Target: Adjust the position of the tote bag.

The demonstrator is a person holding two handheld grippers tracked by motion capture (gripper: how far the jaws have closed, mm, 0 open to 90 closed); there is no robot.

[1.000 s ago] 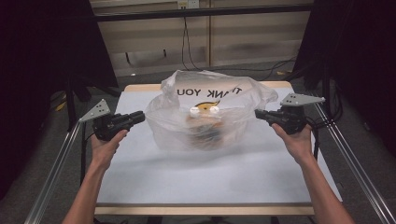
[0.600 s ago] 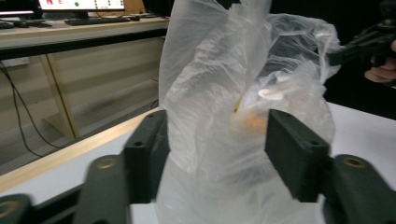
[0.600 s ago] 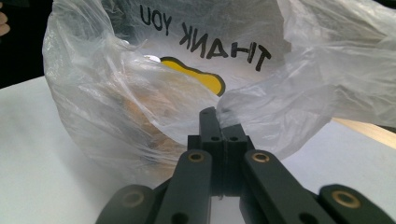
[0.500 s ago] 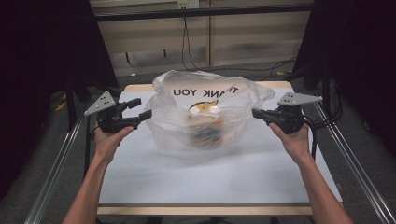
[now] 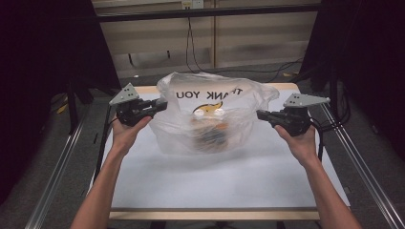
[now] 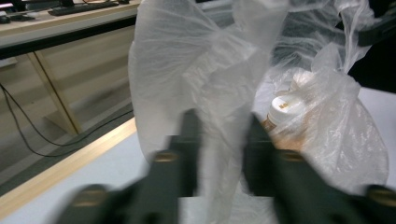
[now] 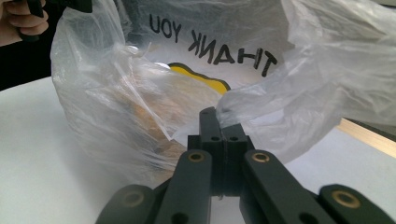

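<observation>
The bag (image 5: 210,114) sits on the far half of the table (image 5: 210,186), mid-width, its mouth held open between our two hands. It is thin clear plastic with "THANK YOU" in black, reading mirrored in the high view, above a yellow mark. Inside we see a bottle (image 6: 282,109) with a white cap and brownish contents; in the high view two white caps lie side by side, so there may be a second one, but we cannot tell for sure through the film.

Left gripper (image 5: 160,106): at the bag's left rim, raised off the table. Its jaws have just been closing. In the left gripper view a fold of the film runs down between them, but that view is blurred and a gap shows between the tips, so we cannot tell whether the pads pinch the film yet.

Right gripper (image 5: 261,114): at the bag's right rim. In the right gripper view its jaws are pressed together and the bag's edge (image 7: 261,107) is caught at their tips, the film pulled up and outward from there.

The table top is white with a wooden border. Metal rails (image 5: 57,167) run along both sides.
</observation>
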